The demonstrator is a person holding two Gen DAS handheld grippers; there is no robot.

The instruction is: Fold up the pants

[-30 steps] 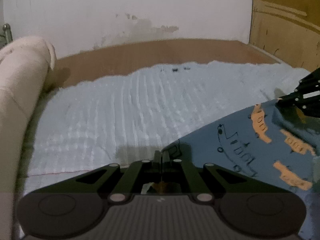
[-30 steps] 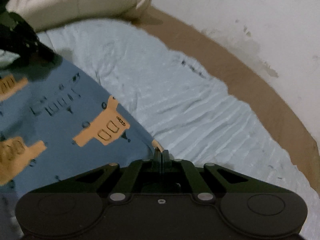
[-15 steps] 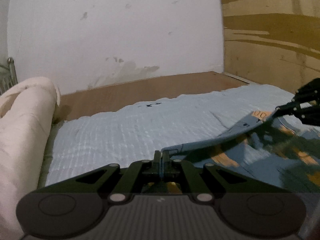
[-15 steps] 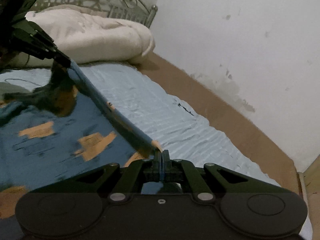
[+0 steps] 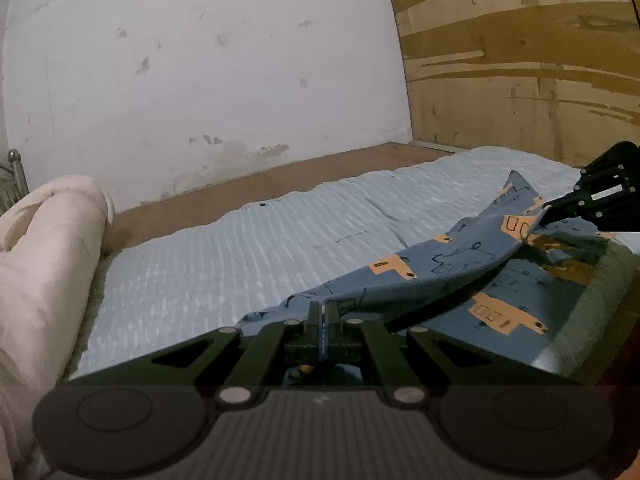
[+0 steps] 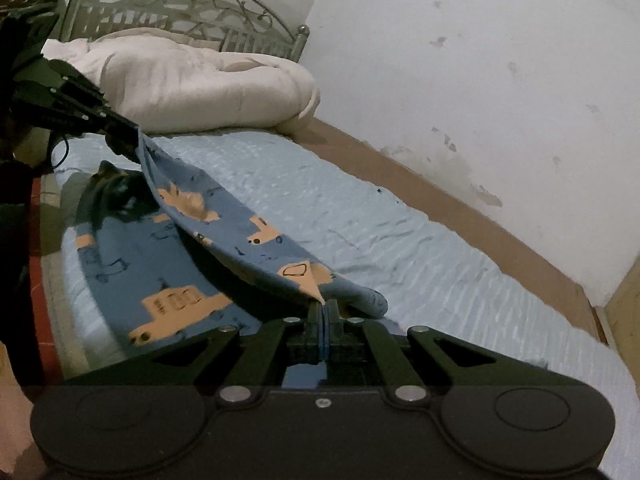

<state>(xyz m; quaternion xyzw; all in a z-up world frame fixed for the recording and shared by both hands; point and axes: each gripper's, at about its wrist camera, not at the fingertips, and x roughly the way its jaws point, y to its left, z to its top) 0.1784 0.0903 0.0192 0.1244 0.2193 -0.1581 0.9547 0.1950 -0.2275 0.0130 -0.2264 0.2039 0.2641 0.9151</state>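
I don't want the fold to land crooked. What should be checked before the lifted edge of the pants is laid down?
1. Left gripper pinching the pants edge: ok, jaws shut on cloth.
2. Right gripper pinching the other corner: ok, shut on cloth.
3. Edge between the grippers taut: not ok, it sags slightly.
4. Lower layer flat on the blue sheet: cannot tell, partly shadowed.
5. Landing area free of the cream blanket: ok, it lies apart by the headboard.

Two close wrist views, shared pants (image 5: 404, 280)
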